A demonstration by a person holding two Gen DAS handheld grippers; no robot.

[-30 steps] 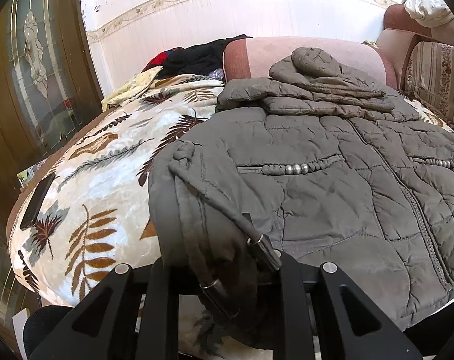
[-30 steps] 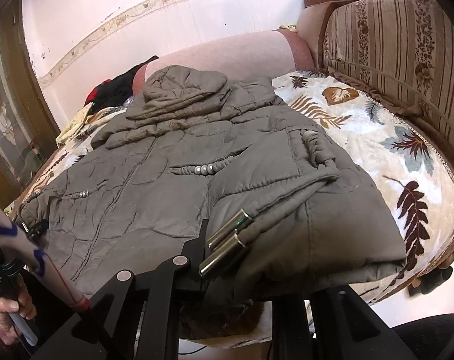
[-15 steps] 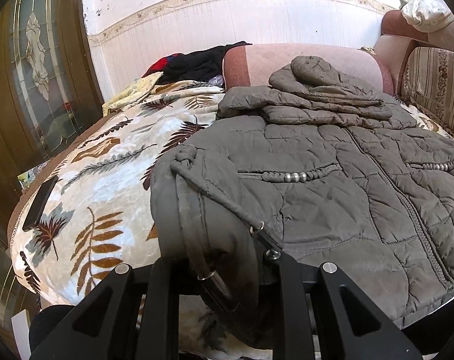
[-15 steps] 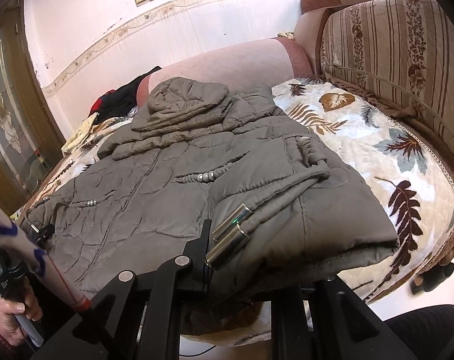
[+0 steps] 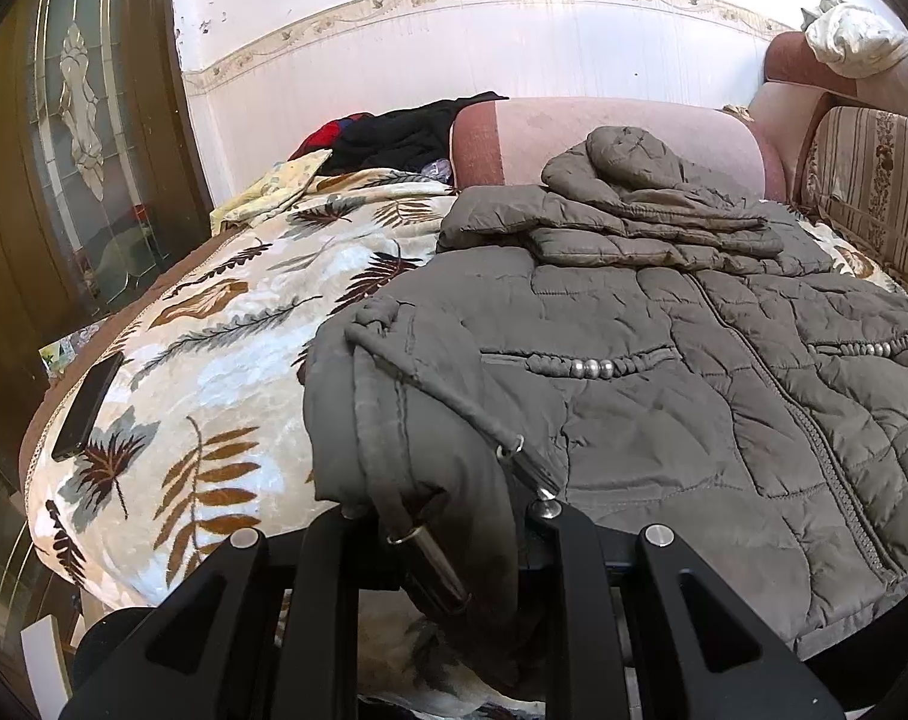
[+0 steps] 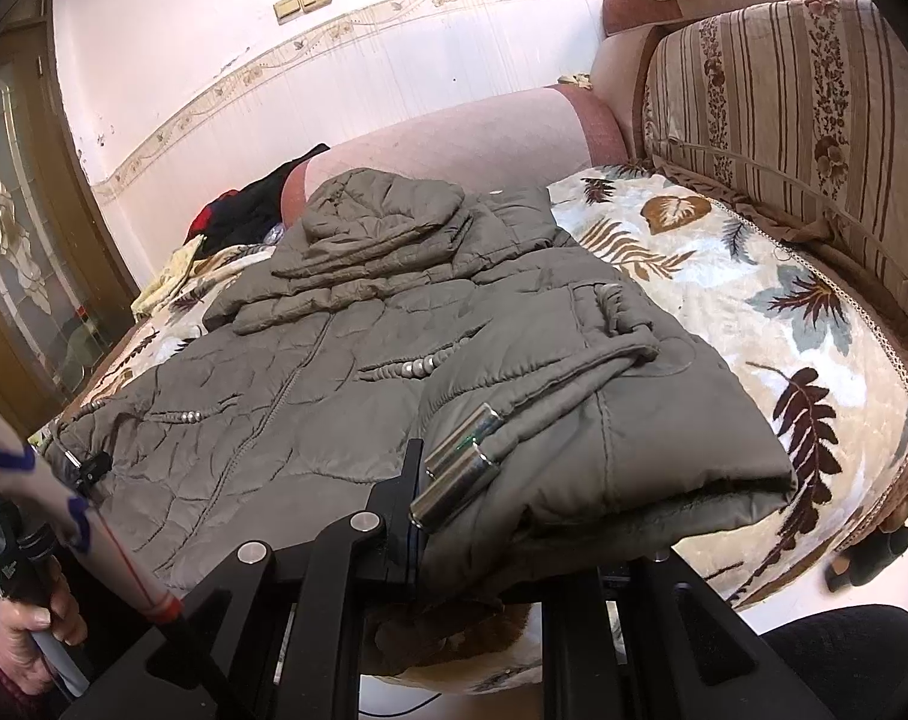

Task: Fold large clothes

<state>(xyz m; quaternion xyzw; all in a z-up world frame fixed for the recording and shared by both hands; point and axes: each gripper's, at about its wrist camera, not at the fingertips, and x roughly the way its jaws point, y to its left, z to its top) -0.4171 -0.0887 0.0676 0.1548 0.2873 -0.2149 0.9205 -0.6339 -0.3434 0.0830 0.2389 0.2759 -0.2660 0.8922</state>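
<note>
Ahead of the tools, a pale white plaster wall (image 5: 514, 42) carries a floral border strip (image 6: 393, 6) and brass-coloured switch plates (image 6: 302, 0). To the left stands a dark wooden door with leaded patterned glass (image 5: 75, 138). A pink bolster cushion (image 5: 622, 132) lies ahead; a striped floral sofa backrest (image 6: 802, 120) rises right. Daylight is bright.

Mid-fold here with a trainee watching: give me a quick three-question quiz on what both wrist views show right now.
1. True or false: both grippers are shut on the jacket hem.
2. Which dark flat item lies on the leaf-print blanket beyond the jacket's edge, in the left wrist view?
3. Where does the hood lie: A) hanging off the bed, B) folded onto the jacket's upper part?

Key: 1 true (left gripper, right gripper); 2 a phone; 3 B.
</note>
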